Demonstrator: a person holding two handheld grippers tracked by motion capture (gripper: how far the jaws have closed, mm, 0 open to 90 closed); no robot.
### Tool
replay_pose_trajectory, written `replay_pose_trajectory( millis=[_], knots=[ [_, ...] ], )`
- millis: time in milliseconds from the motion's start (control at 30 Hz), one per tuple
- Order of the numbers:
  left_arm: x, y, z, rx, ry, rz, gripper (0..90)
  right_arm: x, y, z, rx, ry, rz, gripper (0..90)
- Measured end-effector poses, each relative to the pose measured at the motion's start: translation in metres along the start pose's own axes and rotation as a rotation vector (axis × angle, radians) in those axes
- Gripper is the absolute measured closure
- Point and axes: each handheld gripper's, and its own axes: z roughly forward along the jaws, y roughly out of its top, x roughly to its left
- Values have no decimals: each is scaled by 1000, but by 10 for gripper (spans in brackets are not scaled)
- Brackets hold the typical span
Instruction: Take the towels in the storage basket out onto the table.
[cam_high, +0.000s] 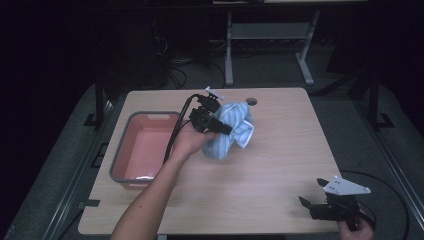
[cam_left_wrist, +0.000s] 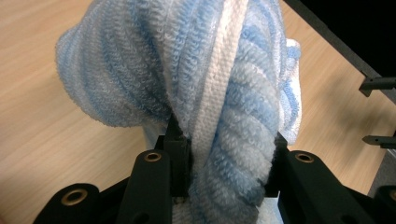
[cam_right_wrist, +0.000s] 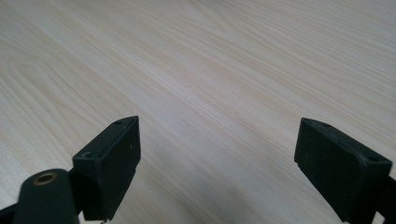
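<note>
Your left gripper (cam_high: 222, 127) clamps the blue striped towel (cam_high: 230, 131) mid-frame; your right gripper (cam_high: 310, 197), lower right, gapes empty.

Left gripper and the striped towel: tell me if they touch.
Touching. The left gripper view shows the left gripper shut on a bunched fold of the towel.
</note>
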Motion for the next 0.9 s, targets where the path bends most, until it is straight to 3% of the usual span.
replay_pose_trajectory(
  millis=[633, 900],
  knots=[
    [-5, 5, 53, 32, -26, -18, 650, 0, -1, 1, 6, 5, 5, 139],
    [-11, 9, 80, 49, -16, -34, 649, 0, -1, 2, 6, 8, -18, 139]
  ],
)
